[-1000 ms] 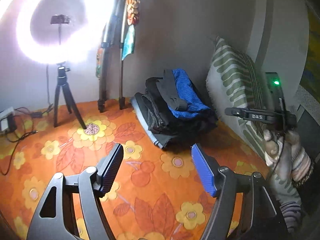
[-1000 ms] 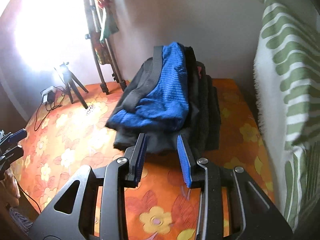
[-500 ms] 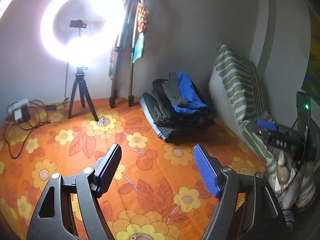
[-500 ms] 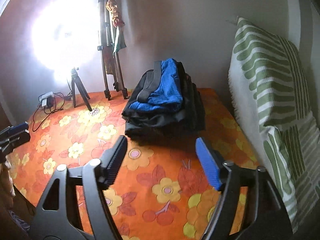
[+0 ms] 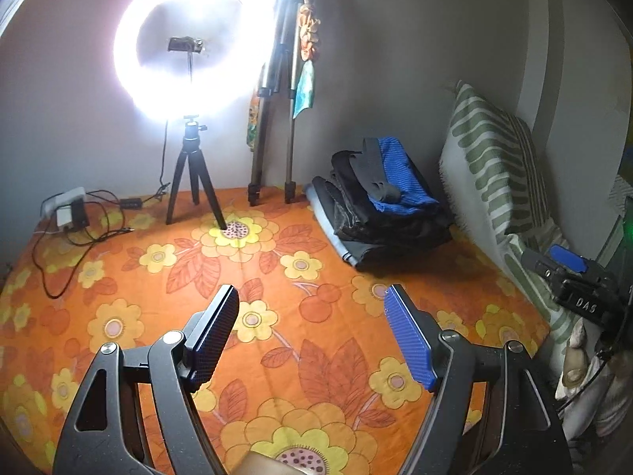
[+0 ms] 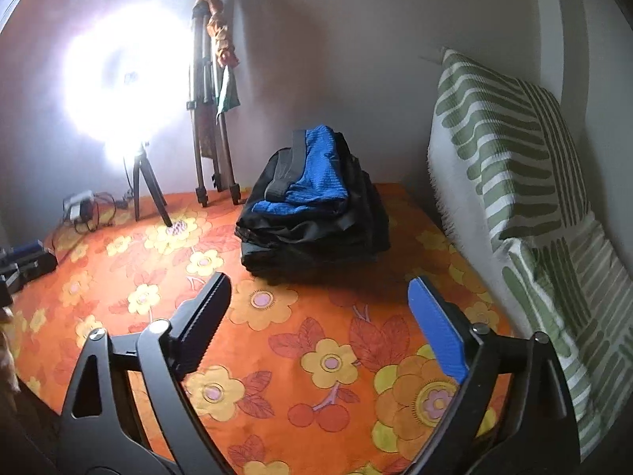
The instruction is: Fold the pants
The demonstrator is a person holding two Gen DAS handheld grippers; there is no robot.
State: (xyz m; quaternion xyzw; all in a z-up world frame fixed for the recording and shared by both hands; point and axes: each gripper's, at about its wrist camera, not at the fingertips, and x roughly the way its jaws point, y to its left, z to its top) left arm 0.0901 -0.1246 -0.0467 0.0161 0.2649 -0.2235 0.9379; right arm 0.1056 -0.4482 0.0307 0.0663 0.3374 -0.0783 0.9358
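Observation:
A stack of folded pants [image 5: 379, 209], dark with a blue pair on top, sits at the far right of the orange flowered bedsheet [image 5: 277, 277], against the wall; it also shows in the right wrist view [image 6: 312, 206]. My left gripper [image 5: 312, 332] is open and empty, held above the sheet well short of the stack. My right gripper [image 6: 320, 324] is open and empty, also above the sheet in front of the stack. The right gripper's body shows at the right edge of the left wrist view [image 5: 573, 285].
A lit ring light on a small tripod [image 5: 190, 174] and a folded tall tripod [image 5: 277, 118] stand at the back wall. A power strip with cables [image 5: 67, 209] lies at the back left. A green striped pillow [image 6: 514, 174] leans on the right.
Both grippers have pulled back from the stack of pants, which looks smaller now. The right gripper's jaws have opened wide from nearly closed.

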